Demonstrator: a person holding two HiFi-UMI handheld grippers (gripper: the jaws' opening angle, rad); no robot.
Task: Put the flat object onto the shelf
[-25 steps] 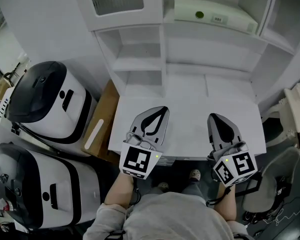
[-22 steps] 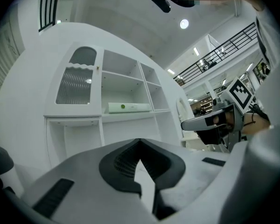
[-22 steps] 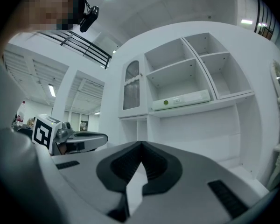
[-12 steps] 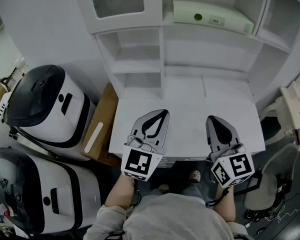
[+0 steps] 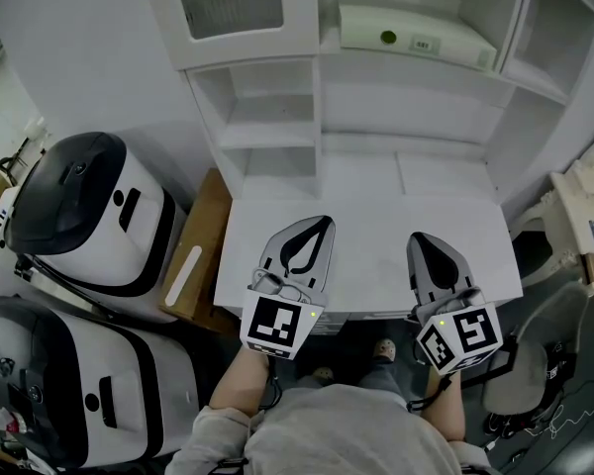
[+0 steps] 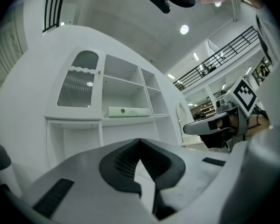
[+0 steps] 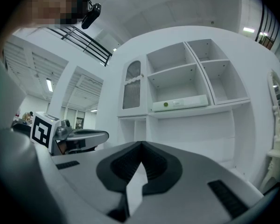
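Flat object (image 5: 416, 40): a slim white box with a round green mark. It lies flat on a board of the shelf (image 5: 416, 69), above the bench's back edge and toward its right, well apart from both grippers.
Shelf: a white unit rising from the back edge of the bench (image 5: 376, 216), with open compartments. An upright divider stands just left of the flat object.
Left hand-held gripper (image 5: 319, 223): jaws pressed together with nothing between them. It is held over the bench's front edge, left of the middle, tips pointing toward the shelf.
Right hand-held gripper (image 5: 420, 237): jaws likewise closed and empty, over the front edge near the bench's front right corner.
Cabinet door (image 5: 228, 3): has a ribbed panel and sits at the shelf's upper left, left of the flat object.
Small cubbies (image 5: 272, 117): stacked above the bench's back left corner, below the cabinet door.
Cardboard box (image 5: 210, 228): brown, standing against the bench's left edge, with a white strip on it.
Machines (image 5: 89, 206): two rounded white-and-black units on the floor left of the cardboard box.
Chair (image 5: 544, 364): grey, off the bench's front right corner.
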